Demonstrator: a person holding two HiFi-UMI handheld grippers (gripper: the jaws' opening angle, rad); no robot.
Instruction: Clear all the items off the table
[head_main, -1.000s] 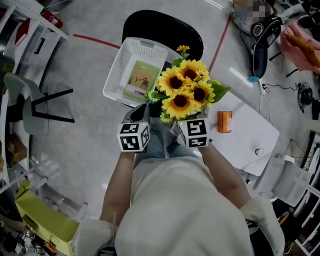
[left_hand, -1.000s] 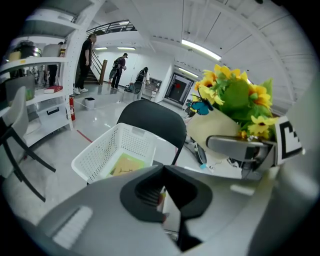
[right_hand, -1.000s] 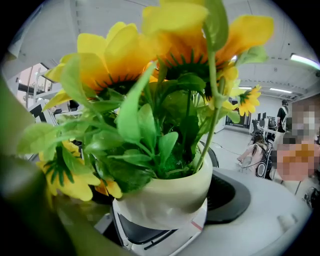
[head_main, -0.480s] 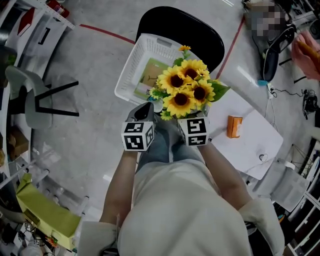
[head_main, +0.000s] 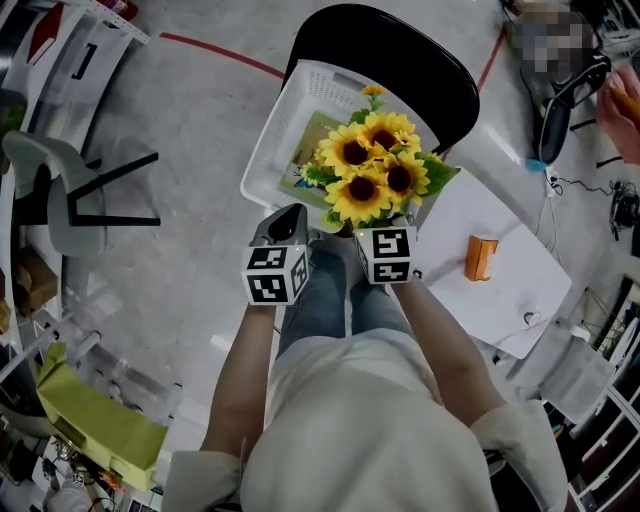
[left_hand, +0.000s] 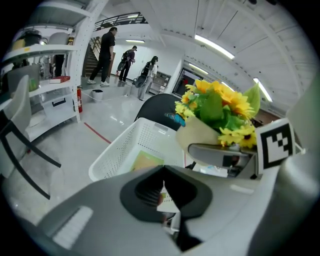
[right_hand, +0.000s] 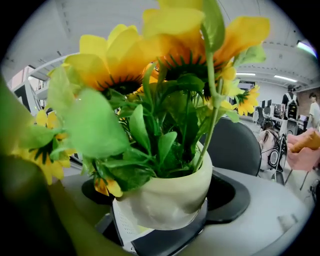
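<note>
A cream pot (right_hand: 172, 192) of yellow sunflowers (head_main: 375, 175) is clamped between the jaws of my right gripper (head_main: 377, 225), which is shut on it. The blooms hang over the near right corner of a white plastic basket (head_main: 272, 150). The basket rests on a black chair (head_main: 400, 50) and holds a green booklet (head_main: 312, 148). In the left gripper view the basket (left_hand: 125, 150) lies just ahead and the sunflowers (left_hand: 220, 107) stand to the right. My left gripper (head_main: 288, 222) sits beside the right one, jaws shut with nothing in them.
A white table (head_main: 515, 305) at the right carries an orange box (head_main: 481, 257) and a cable. A grey chair (head_main: 60, 200) stands at the left on the floor, and a yellow-green bin (head_main: 95, 425) at the lower left. People stand far off in the left gripper view.
Both grippers have moved forward and a little down toward the basket, the right one carrying the sunflower pot. The blooms now overlap the basket's near right corner.
</note>
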